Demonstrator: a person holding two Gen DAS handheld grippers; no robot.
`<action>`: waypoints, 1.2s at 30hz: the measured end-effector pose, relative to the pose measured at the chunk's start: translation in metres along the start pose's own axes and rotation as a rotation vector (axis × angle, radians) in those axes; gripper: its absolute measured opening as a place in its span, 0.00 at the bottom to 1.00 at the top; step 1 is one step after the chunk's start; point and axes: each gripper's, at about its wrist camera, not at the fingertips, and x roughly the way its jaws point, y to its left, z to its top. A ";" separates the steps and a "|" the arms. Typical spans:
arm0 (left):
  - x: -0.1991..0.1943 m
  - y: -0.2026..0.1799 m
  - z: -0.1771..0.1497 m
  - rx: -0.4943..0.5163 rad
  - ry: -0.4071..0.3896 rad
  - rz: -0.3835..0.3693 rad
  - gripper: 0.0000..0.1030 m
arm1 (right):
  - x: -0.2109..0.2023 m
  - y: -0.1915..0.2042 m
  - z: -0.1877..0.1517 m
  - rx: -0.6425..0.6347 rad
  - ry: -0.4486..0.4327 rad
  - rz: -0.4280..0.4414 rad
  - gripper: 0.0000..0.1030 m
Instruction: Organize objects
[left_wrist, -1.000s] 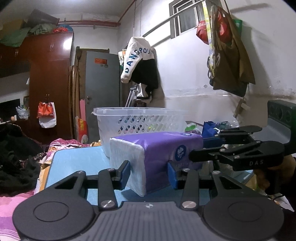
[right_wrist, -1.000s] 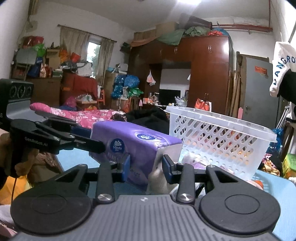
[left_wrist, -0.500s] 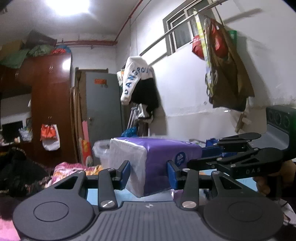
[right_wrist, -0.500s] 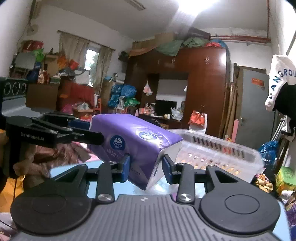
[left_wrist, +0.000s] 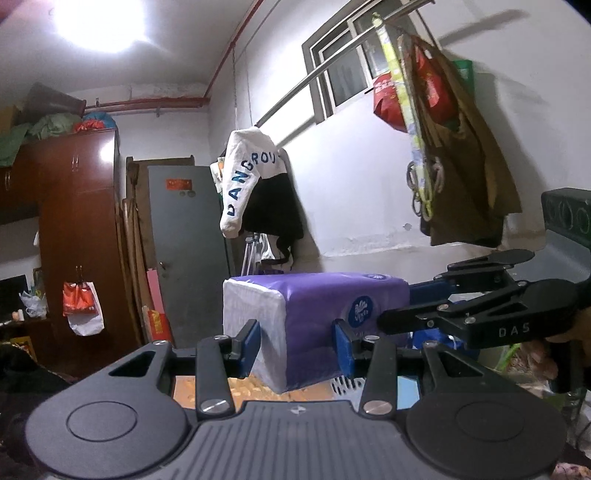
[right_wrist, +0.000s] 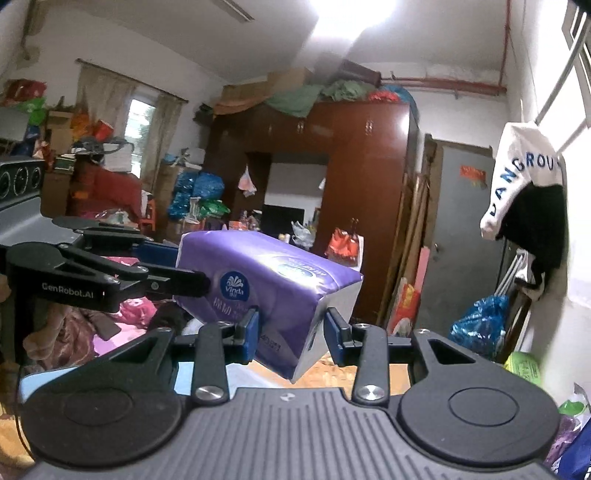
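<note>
Blue-padded fingers (left_wrist: 250, 341) of the left gripper (left_wrist: 295, 347) press against one end of a purple tissue pack (left_wrist: 317, 325), one pad on its white folded end face, the other on its purple side. The right gripper (right_wrist: 291, 332) pinches the opposite end the same way, so both grippers are closed on the pack and share its weight.

The pack hangs in the air, roughly level, with nothing under it touching it. Just below it, between the left gripper's fingers, a sliver of white perforated plastic, probably a basket (left_wrist: 341, 386), shows, with something orange beside it. How much else lies in there is hidden.

Farther out stand a dark wooden wardrobe (right_wrist: 354, 177), a grey door (left_wrist: 188, 251) and a white jacket (left_wrist: 247, 177) hanging on a rail.

Judging by this, the pack is lifted and seems over its container; lowering and letting go remain. Other items needing sorting cannot be seen.
</note>
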 end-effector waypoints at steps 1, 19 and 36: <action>0.007 0.001 0.000 -0.002 0.006 0.001 0.45 | 0.006 -0.002 0.000 0.000 0.008 -0.004 0.40; 0.115 0.037 -0.040 -0.066 0.220 0.074 0.45 | 0.076 -0.033 -0.048 0.023 0.233 -0.024 0.44; -0.085 -0.055 -0.124 -0.257 0.169 0.053 0.86 | -0.162 0.055 -0.158 0.380 -0.027 -0.043 1.00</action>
